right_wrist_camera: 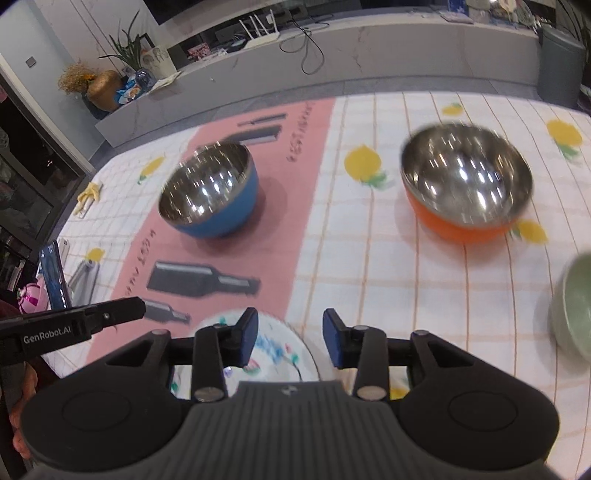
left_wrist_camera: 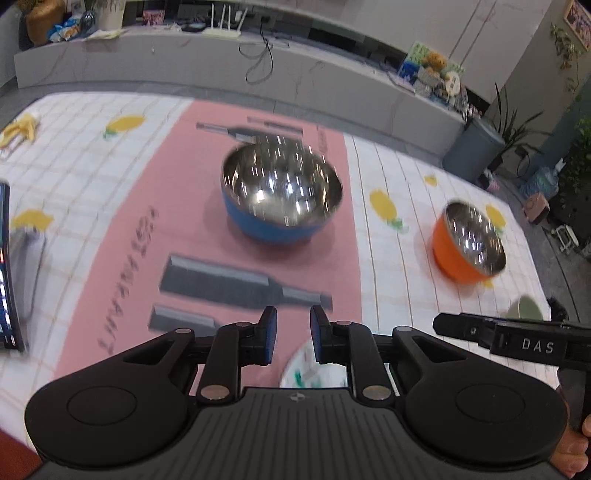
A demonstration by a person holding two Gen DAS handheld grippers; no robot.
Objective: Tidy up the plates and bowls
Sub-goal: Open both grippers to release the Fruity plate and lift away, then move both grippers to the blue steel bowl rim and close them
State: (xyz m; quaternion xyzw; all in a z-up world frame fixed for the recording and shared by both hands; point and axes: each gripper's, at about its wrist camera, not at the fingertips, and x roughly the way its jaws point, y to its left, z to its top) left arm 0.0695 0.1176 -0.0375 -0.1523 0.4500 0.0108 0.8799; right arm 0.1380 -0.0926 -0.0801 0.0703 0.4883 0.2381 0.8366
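Blue bowl (left_wrist_camera: 281, 192) and orange bowl (right_wrist_camera: 466, 188): mirror-glossy metal inside, seemingly matt plastic outside.

In the right wrist view, two metal bowls stood apart on the tablecloth (right_wrist_camera: 369, 266): one bowl (right_wrist_camera: 208, 190) at centre left, another bowl (right_wrist_camera: 466, 184) at upper right. A third bowl (right_wrist_camera: 574, 302) sat at the right edge. A plate (right_wrist_camera: 275, 349) lay at bottom centre, below both.

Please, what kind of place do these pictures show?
Probably a home living or dining room: a table with a fruit-print tablecloth, a long low cabinet carrying a router, and potted plants.
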